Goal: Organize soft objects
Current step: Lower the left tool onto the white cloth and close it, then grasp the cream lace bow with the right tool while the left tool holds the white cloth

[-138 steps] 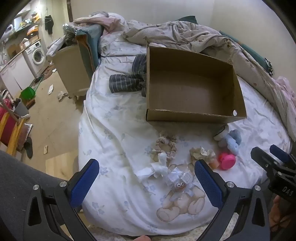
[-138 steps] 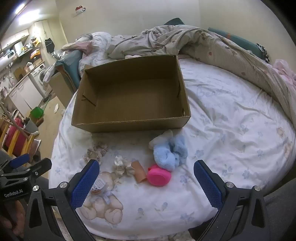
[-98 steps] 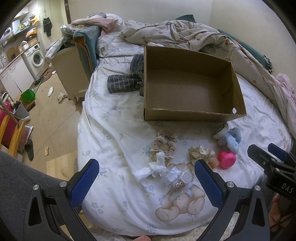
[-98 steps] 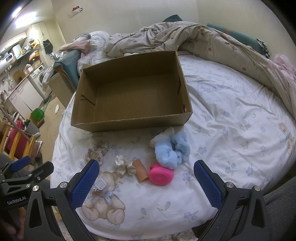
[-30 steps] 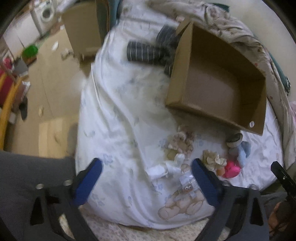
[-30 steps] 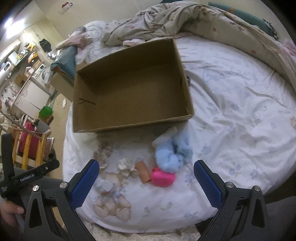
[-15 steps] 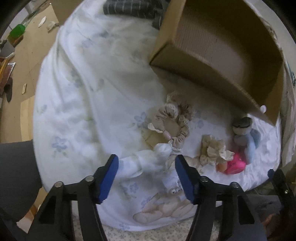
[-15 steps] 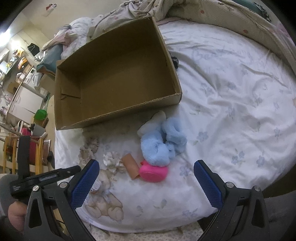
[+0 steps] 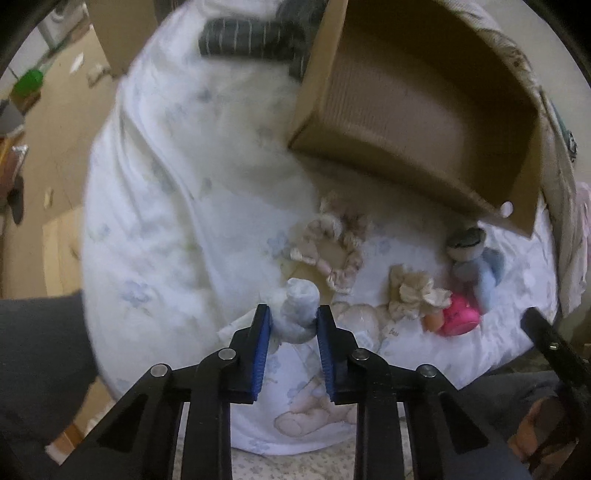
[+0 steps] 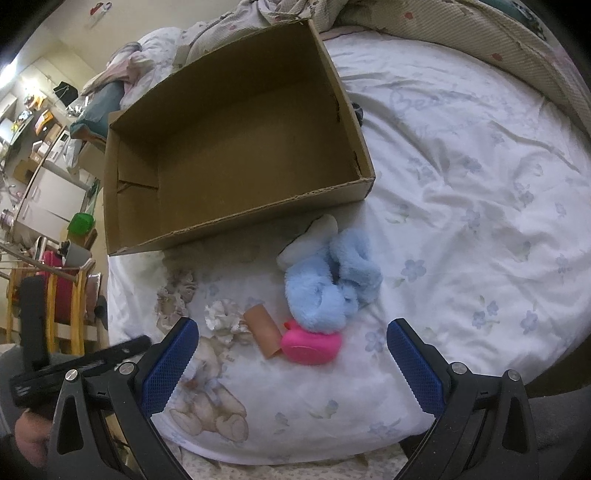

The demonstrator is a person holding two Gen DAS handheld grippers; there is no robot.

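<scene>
My left gripper [image 9: 293,325] is shut on a white rolled sock [image 9: 298,310] just above the bed sheet. Beyond it lie a beige scrunchie [image 9: 330,247], a cream frilly scrunchie [image 9: 415,291], a pink rubber toy [image 9: 460,315] and a blue plush toy [image 9: 480,266]. An open, empty cardboard box [image 9: 417,99] stands behind them. My right gripper [image 10: 291,352] is open and empty, hovering just in front of the pink toy [image 10: 312,341], the blue plush [image 10: 328,284], a tan roll [image 10: 262,330] and the cream scrunchie [image 10: 221,317]. The box [image 10: 236,147] is behind them.
A dark striped garment [image 9: 251,37] lies left of the box. A rumpled quilt [image 10: 461,33] covers the far side of the bed. The bed edge drops to the floor [image 9: 44,122] on the left, where a chair with red and yellow parts [image 10: 55,291] stands.
My left gripper dropped down to the bed and closed on the white sock. My right gripper moved lower and closer to the pink toy and blue plush, staying open.
</scene>
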